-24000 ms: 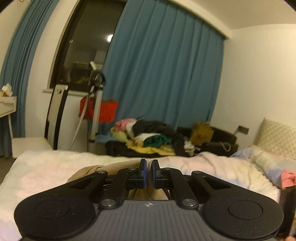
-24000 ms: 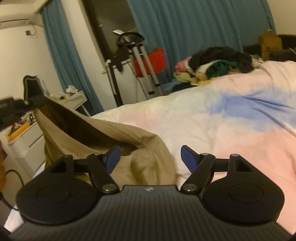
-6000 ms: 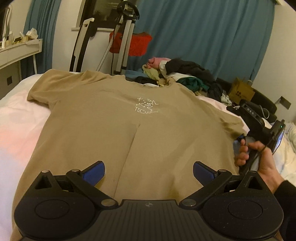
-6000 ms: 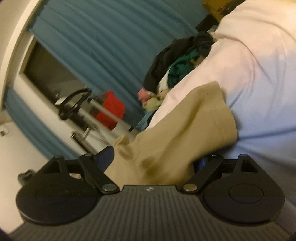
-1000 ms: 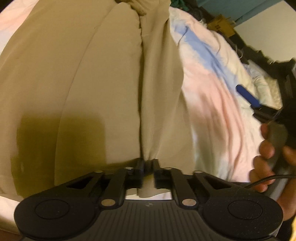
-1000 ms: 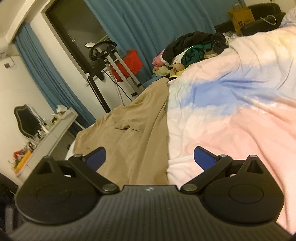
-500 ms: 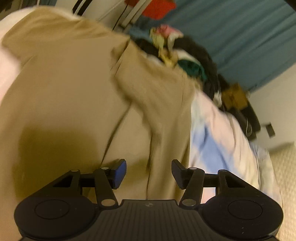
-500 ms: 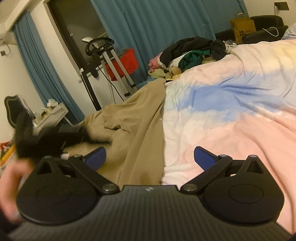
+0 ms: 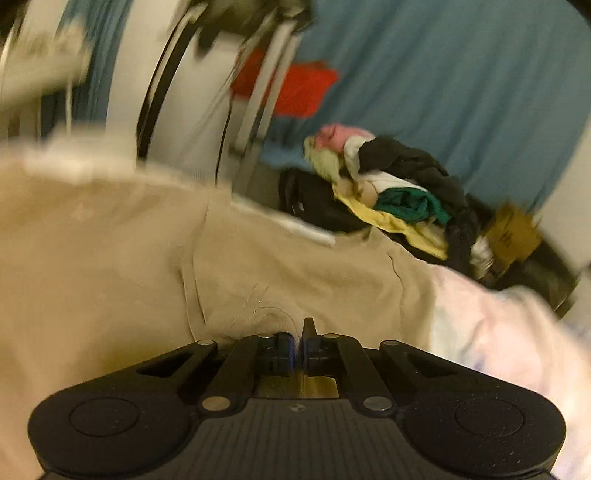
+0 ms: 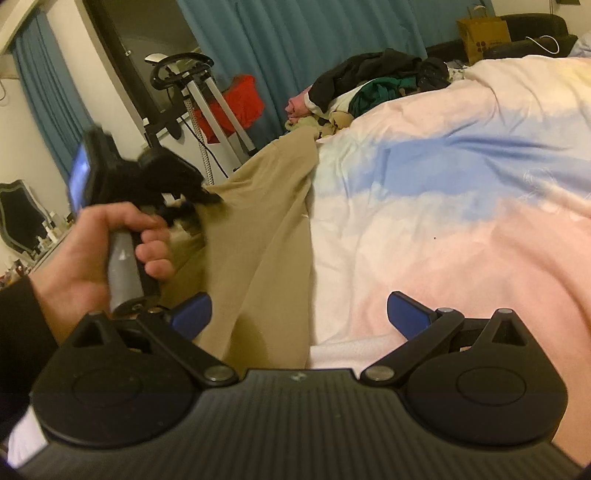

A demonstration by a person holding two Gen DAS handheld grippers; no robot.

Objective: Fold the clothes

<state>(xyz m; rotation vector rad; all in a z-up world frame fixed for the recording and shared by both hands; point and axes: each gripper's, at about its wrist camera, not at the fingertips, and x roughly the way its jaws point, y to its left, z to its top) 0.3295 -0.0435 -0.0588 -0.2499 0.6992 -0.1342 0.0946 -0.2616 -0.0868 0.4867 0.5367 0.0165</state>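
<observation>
A tan T-shirt [image 9: 110, 258] lies on the bed, its right side folded over toward the middle. My left gripper [image 9: 298, 349] is shut on a fold of the T-shirt near its upper middle; the view is blurred. The right wrist view shows the T-shirt [image 10: 258, 240] along the left of the pastel duvet [image 10: 461, 184], and the left gripper [image 10: 192, 195] held by a hand, pinching the cloth. My right gripper [image 10: 299, 314] is open and empty, over the shirt's right edge near the bed's front.
A pile of mixed clothes [image 9: 388, 192] lies beyond the bed's far edge, also in the right wrist view [image 10: 369, 81]. An exercise machine [image 10: 192, 92] with a red cloth stands before blue curtains. A brown paper bag [image 10: 482, 35] sits far right.
My left gripper was open half a second ago and has shut on the T-shirt further up the shirt. My right gripper stays open and has barely moved.
</observation>
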